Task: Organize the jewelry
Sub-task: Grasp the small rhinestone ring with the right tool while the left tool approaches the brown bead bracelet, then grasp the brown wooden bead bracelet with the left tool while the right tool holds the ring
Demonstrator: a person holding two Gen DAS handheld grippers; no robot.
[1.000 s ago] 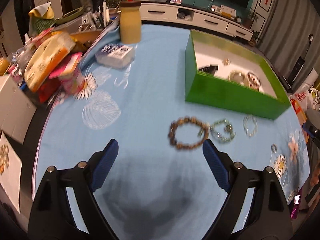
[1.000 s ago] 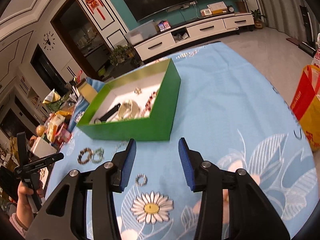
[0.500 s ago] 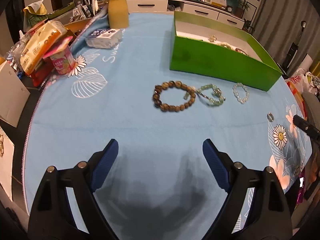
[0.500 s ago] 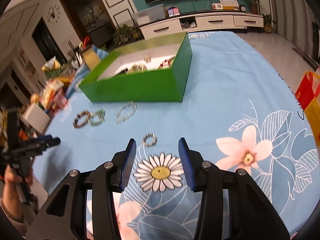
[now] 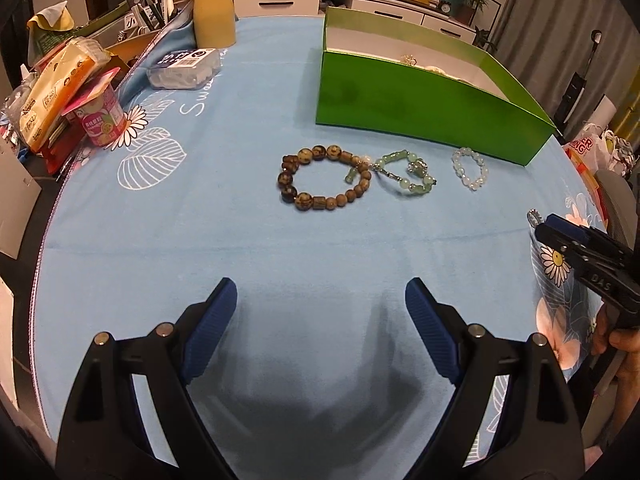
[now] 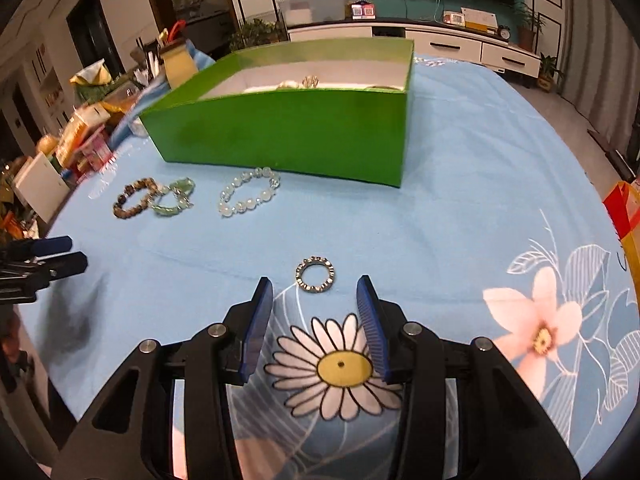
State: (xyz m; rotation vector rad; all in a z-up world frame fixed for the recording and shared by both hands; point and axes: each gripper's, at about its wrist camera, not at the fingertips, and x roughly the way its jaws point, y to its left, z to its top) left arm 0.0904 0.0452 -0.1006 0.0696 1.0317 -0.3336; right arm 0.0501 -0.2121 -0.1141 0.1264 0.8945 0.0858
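Left wrist view. The left gripper (image 5: 320, 308) has its fingers wide apart with nothing between them, over bare blue cloth on the table (image 5: 240, 220). The brown bead bracelet (image 5: 325, 178) lies ahead of them, its right side touching the green bead bracelet (image 5: 404, 172); the clear bead bracelet (image 5: 470, 168) sits just right of that, apart from it. All three lie near the front wall of the green box (image 5: 420, 108), outside it. The right gripper (image 5: 560, 232) enters at the right edge. Against the frame a second ago, the view looks more flatly across the table: the box interior, then open to view from above, is now mostly hidden behind its near wall, and the bracelets sit higher in the picture. Finger spread is unchanged. Judgement: the left side is lining up on the brown bracelet but is not yet at it.

Right wrist view. The right gripper's fingers stand at a middling gap, empty, and the small silver ring (image 6: 315, 275) lies on the cloth just beyond the fingertips, roughly centred between them. A second ago the ring lay lower left, near the left finger, and the view was strongly rolled; now the table reads level and the ring is centred. Judgement: approach to the ring is nearly complete; closing on it comes next, then transfer to the box.
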